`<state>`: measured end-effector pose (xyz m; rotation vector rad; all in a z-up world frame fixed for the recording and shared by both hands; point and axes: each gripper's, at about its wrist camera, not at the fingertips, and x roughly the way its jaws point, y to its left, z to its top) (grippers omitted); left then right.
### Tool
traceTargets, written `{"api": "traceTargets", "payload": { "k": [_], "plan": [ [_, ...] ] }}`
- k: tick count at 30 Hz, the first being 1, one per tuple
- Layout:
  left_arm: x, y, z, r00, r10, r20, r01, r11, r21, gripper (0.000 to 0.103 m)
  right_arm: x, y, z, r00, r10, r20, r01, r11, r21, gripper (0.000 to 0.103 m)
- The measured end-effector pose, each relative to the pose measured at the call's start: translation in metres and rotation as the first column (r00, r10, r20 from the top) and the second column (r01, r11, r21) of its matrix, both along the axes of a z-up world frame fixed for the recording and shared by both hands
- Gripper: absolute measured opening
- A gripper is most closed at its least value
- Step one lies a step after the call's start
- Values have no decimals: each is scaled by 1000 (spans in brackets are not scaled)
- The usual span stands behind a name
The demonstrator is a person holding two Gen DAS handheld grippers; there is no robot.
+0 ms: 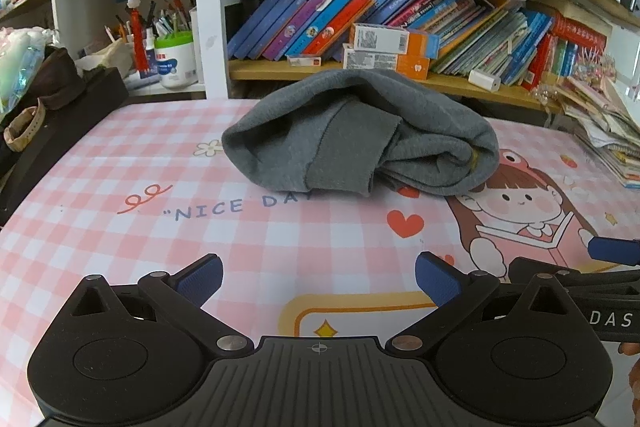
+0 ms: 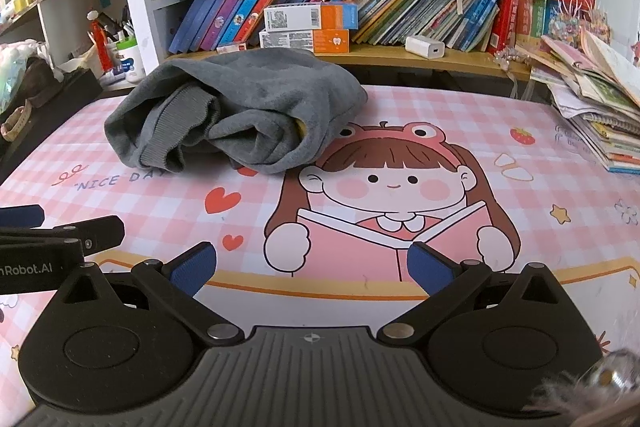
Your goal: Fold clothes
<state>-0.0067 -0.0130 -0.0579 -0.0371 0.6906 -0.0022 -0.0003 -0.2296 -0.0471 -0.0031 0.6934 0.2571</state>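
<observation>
Grey garment (image 1: pixel 360 135) — bunched heap on the pink checked mat (image 1: pixel 120 163), well ahead of both tools, its length running left to right. Left gripper (image 1: pixel 319 277) faced it squarely, fingers apart, empty; right gripper (image 2: pixel 311 267) likewise spread, the heap lying ahead and to its left — left probably nearer.

There's the grey garment (image 1: pixel 360 139), a soft sweatshirt-like knit, bunched in a rumpled heap toward the back of the counter (image 1: pixel 120 247). A ribbed cuff or hem faces forward, a hint of yellow peeks from its folds, and it covers part of the printed lettering.
</observation>
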Motion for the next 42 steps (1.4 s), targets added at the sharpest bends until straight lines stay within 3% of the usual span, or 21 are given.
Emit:
{"api": "traceTargets", "payload": {
  "k": [13, 18, 22, 25, 30, 33, 36, 37, 38, 42],
  "plan": [
    [26, -24, 7, 996, -94, 1, 94, 992, 88, 103, 9, -25, -10, 999, -11, -41, 13, 998, 62, 102],
    [57, -42, 21, 989, -138, 60, 123, 971, 207, 100, 11, -37, -10, 998, -11, -62, 18, 994, 108, 99],
    [87, -55, 23, 986, -155, 66, 124, 932, 340, 93, 12, -47, -7, 997, 0, -71, 11, 987, 161, 85],
    [108, -63, 24, 986, -154, 61, 116, 907, 405, 92, 12, -54, -5, 997, -1, -75, 16, 981, 194, 85],
    [129, -87, 21, 970, -240, 33, 183, 815, 550, 89, 14, -68, -3, 995, 4, -101, 25, 957, 290, 85],
    [136, -101, 15, 952, -304, -20, 249, 737, 629, 71, 14, -73, 2, 994, 15, -110, 25, 933, 358, 85],
    [138, -108, 9, 940, -332, -73, 297, 697, 653, 33, 13, -72, 9, 995, 12, -96, 22, 939, 342, 85],
    [139, -107, 10, 941, -326, -85, 304, 712, 633, 15, 13, -72, 10, 995, 14, -94, 19, 939, 342, 85],
    [140, -104, 14, 945, -314, -92, 304, 739, 602, 10, 13, -72, 10, 995, 16, -94, 18, 939, 344, 85],
    [123, -90, 52, 943, -333, -3, 305, 860, 409, 7, 13, -73, 9, 995, 24, -100, 14, 933, 359, 83]
  ]
}}
